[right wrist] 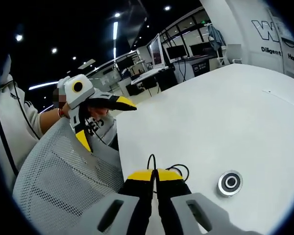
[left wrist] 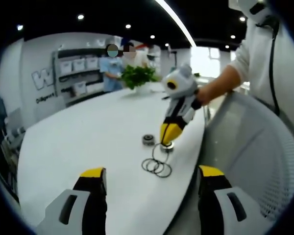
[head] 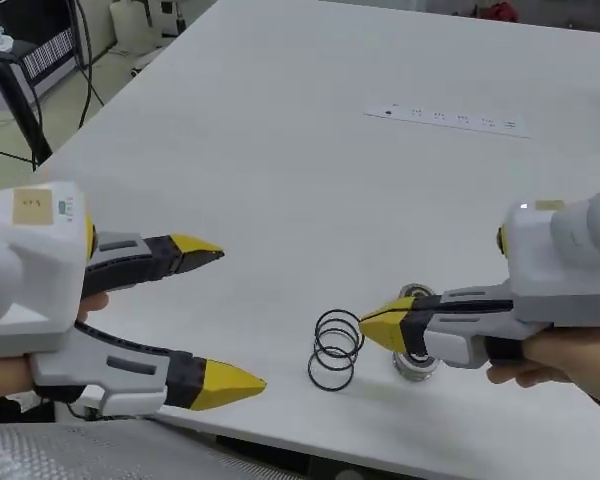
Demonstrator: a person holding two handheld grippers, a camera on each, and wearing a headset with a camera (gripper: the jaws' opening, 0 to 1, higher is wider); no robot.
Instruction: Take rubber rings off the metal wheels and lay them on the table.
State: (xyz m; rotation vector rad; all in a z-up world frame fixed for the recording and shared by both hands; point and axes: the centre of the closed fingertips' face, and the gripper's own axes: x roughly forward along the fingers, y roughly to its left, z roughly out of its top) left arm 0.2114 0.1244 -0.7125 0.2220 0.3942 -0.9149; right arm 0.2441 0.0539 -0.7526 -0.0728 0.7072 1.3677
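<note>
Several thin black rubber rings (head: 335, 352) lie overlapping near the table's front edge, also seen as rings (left wrist: 157, 165). My right gripper (head: 372, 326) is shut, and a black ring loop (right wrist: 151, 160) sticks up from between its yellow tips. One metal wheel (head: 416, 364) sits under this gripper's jaws and a second wheel (head: 417, 293) peeks out behind them. In the right gripper view a wheel (right wrist: 230, 182) lies to the right of my jaws. My left gripper (head: 227, 316) hovers open to the left of the rings, nothing between its fingers (left wrist: 93, 174).
A white strip with small marks (head: 446, 118) lies far back on the white table (head: 280, 150). A grey mesh chair back (head: 80, 455) sits just below the front edge. A potted plant (left wrist: 138, 76) and people stand at the far end.
</note>
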